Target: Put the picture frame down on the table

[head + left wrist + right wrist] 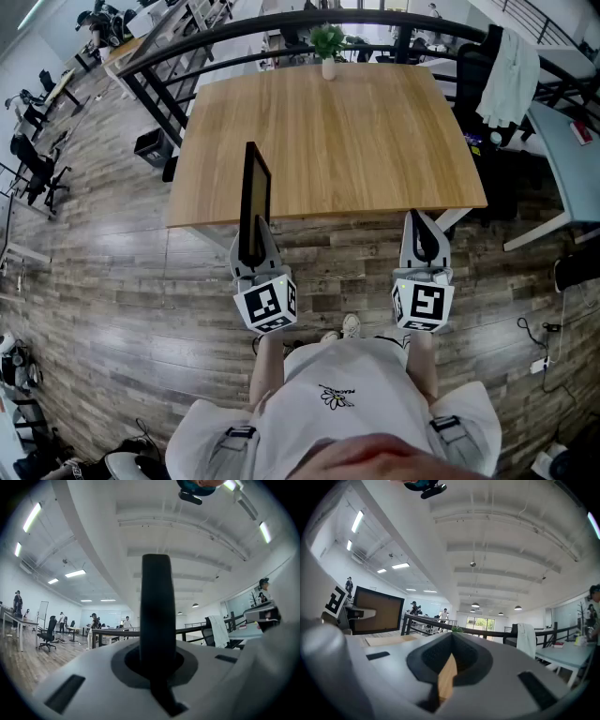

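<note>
From the head view, the frame (253,202) stands upright and edge-on in the left gripper (253,246), over the bench (337,131) at its near edge, toward the left corner. The right gripper (419,223) sits by the near right corner.

In the left gripper view, the jaws are clamped on the frame's (157,616) dark edge.

In the right gripper view, the jaws are together and empty. The frame (377,610) shows its brown face off to the left.
</note>
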Demonstrator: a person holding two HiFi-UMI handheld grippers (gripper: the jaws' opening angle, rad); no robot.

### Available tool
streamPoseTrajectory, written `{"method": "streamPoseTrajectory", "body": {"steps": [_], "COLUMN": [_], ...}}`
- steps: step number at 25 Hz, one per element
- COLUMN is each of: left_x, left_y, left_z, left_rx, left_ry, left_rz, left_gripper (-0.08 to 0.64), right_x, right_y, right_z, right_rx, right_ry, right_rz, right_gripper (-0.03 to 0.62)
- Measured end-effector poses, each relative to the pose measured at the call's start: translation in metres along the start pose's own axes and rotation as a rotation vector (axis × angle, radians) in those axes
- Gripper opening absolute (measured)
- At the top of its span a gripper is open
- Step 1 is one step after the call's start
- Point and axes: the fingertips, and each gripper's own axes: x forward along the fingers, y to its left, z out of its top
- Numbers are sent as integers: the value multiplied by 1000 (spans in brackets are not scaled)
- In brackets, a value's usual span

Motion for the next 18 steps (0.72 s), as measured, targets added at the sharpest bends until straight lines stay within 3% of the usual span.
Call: {"method": "streamPoseTrajectory", "body": {"steps": [18], "left_x": [-2], "left_y": [-7], "left_z": [3], "left_rx": [-25], "left_ry": [-8], "left_rz": [1], "left_gripper": [23], "right_x": [5], "right_y": [8], "right_z": [-1], "right_rx": [55], "right_ry": [-22], "right_rz": [74], "right_gripper": [9]}}
